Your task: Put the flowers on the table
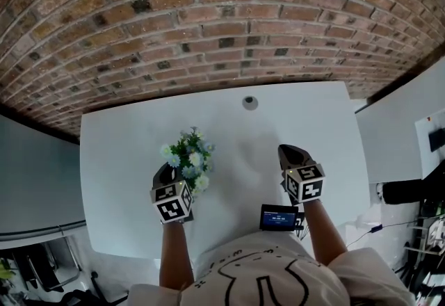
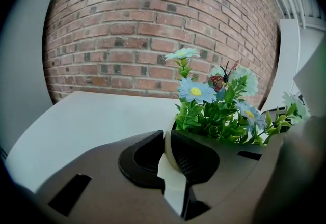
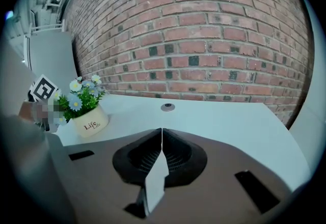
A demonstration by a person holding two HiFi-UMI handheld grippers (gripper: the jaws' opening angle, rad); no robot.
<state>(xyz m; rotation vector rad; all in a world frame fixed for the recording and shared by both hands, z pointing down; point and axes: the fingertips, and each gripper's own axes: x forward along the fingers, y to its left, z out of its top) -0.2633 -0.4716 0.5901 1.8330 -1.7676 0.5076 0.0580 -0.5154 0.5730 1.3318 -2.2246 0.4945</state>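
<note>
Just left of the middle of the white surface [image 1: 118, 151] are the flowers [image 1: 189, 158], blue and white blooms over green leaves in a cream pot [image 3: 91, 122] lettered "Life". From the right gripper view the pot looks to be resting upright on the surface. The left tongs [image 2: 168, 136] are narrowed onto the pot's near rim, with one pad inside and one outside. The right tongs [image 3: 162, 131] are pressed together with nothing between them, and hang over the surface well apart from the pot. Beyond them a round grommet [image 1: 250, 102] sits near the brick wall [image 1: 208, 19].
</note>
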